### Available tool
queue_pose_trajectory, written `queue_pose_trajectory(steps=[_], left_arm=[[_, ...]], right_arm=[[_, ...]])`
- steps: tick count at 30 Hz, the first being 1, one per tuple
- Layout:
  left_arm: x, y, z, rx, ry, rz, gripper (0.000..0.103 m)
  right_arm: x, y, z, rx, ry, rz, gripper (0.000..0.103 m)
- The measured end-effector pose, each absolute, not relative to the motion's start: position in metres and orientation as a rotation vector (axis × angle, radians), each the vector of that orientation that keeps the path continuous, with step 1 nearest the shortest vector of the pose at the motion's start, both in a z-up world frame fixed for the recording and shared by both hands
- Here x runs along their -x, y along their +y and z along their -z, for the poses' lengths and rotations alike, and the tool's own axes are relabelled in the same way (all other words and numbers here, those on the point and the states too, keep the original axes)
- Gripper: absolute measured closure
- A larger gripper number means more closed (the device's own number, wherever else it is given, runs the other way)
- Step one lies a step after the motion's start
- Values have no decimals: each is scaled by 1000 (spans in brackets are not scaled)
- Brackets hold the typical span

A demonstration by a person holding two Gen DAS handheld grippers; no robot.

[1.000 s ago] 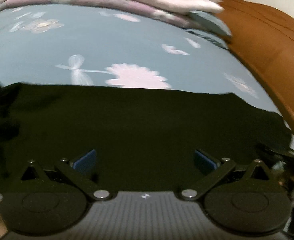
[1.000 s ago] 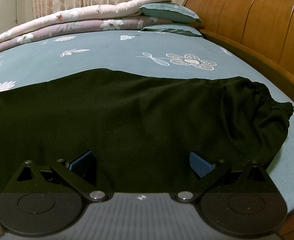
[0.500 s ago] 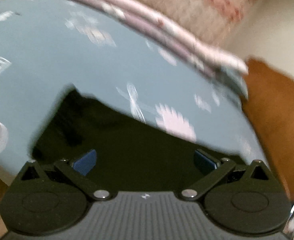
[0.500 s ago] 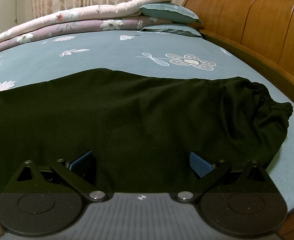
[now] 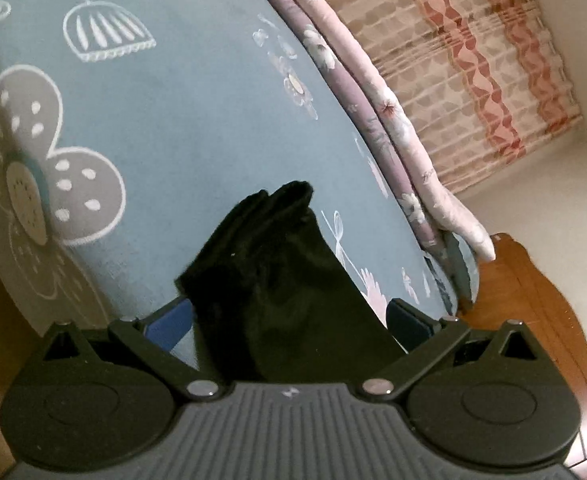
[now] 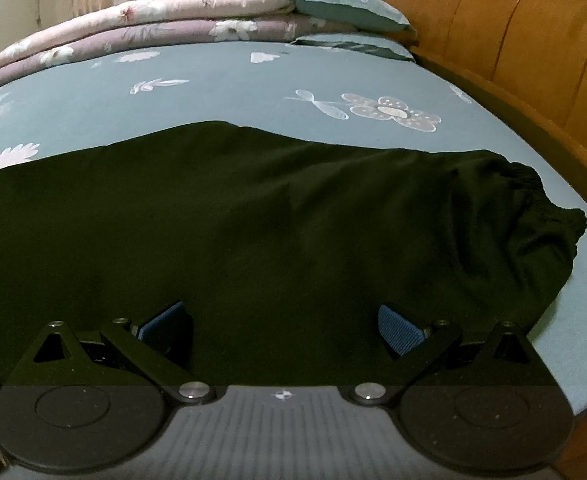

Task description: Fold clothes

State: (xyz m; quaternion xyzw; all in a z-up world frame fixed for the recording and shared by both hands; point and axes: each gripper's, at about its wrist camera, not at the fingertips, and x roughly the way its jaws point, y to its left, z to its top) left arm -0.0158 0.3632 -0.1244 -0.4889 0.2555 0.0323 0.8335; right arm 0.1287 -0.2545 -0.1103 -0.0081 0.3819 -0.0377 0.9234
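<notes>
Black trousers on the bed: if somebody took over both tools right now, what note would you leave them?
Left tool: open, over the leg end of the black trousers, holding nothing.
Right tool: open, low over the middle of the trousers, holding nothing.
The trousers lie spread across the blue flowered sheet, elastic waistband toward the wooden headboard. Folded quilts sit at the far edge.
Done: the garment looks laid out lengthwise.
Left: probably grip the ends and fold it over.

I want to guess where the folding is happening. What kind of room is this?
Most likely a bedroom. A black garment lies on a bed with a blue flowered sheet, pillows and folded quilts sit by a wooden headboard, and a curtain hangs behind.
</notes>
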Motion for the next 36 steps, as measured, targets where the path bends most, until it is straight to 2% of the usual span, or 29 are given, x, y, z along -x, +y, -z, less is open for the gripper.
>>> queue_pose_trajectory(steps=[13, 22, 30, 36], left_arm=[[-3, 373, 136, 1061, 556, 12, 1], [18, 362, 143, 1121, 538, 56, 1], [22, 354, 147, 1157, 527, 86, 1], [21, 356, 147, 1204, 483, 145, 1]], right_arm=[[-126, -187, 62, 152, 682, -45, 0], [-124, -141, 42, 211, 650, -241, 0], [-128, -37, 5, 365, 514, -655, 0], [-118, 67, -1, 515, 451, -928, 0]])
